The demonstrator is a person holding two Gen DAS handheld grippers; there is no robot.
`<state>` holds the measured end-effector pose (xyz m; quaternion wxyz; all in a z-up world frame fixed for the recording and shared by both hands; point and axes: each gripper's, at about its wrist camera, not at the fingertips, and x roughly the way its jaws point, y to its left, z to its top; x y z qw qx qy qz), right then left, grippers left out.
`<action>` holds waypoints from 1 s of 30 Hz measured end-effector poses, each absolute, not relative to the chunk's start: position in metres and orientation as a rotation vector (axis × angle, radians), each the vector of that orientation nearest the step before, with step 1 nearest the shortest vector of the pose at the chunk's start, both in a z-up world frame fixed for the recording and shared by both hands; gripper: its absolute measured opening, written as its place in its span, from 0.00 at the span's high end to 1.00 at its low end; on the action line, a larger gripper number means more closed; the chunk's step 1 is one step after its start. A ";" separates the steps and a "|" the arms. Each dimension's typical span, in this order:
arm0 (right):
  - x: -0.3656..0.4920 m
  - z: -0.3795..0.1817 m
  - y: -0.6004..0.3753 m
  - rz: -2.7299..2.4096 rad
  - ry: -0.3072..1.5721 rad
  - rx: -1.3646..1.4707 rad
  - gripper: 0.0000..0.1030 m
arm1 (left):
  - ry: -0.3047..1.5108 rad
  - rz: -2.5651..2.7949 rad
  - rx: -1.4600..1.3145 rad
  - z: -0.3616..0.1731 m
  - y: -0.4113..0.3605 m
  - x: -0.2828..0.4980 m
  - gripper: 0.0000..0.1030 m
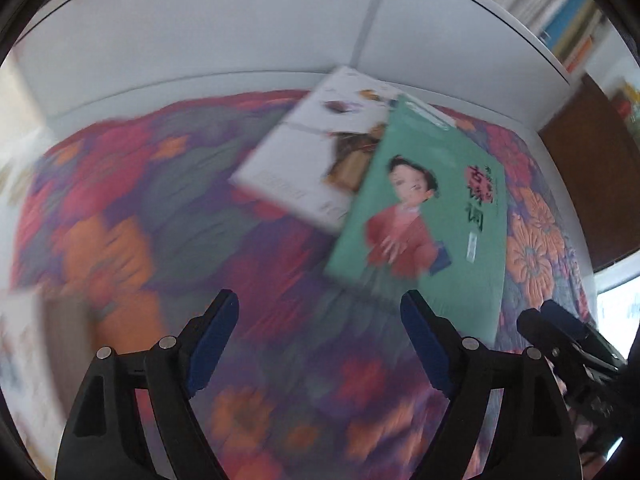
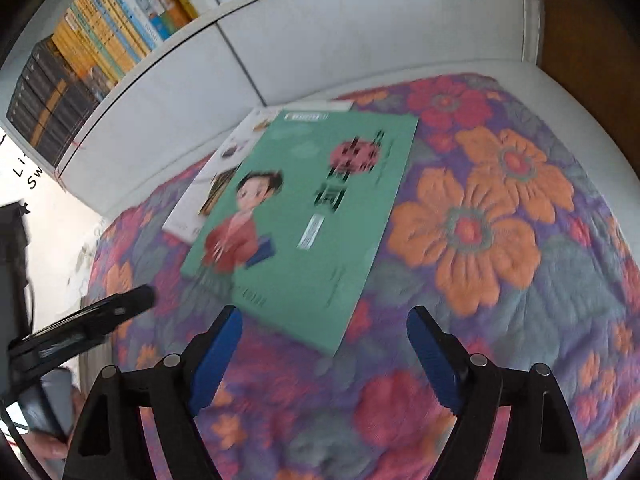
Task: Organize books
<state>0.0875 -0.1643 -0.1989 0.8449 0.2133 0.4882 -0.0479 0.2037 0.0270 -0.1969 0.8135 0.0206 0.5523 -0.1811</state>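
Fig.: floral quilt (image 2: 500, 216) spans the whole work area under my tools; white shelf unit (image 2: 320, 36) w/ shelved books beyond. Green book (image 2: 304, 216) lies flat just ahead of my right gripper (image 2: 324, 356), overlapping a white book (image 1: 296, 160) behind it. Neither shelved yet, so I judge most of the job remains. Left gripper (image 1: 320, 336) & right: both spread wide, empty, touching nothing.
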 end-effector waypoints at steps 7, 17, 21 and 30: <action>0.120 -0.228 -0.176 -0.045 0.979 0.346 0.19 | 1.114 -0.407 0.084 -0.226 -0.011 0.231 0.01; 0.131 -0.246 -0.161 -0.009 0.926 0.206 0.00 | 0.935 -0.392 0.062 -0.231 -0.012 0.212 0.00; 0.133 -0.247 -0.158 -0.030 0.939 0.176 0.00 | 0.935 -0.395 0.056 -0.230 -0.009 0.212 0.00; 0.135 -0.248 -0.159 -0.031 0.941 0.170 0.00 | 0.935 -0.398 0.056 -0.232 -0.008 0.212 0.00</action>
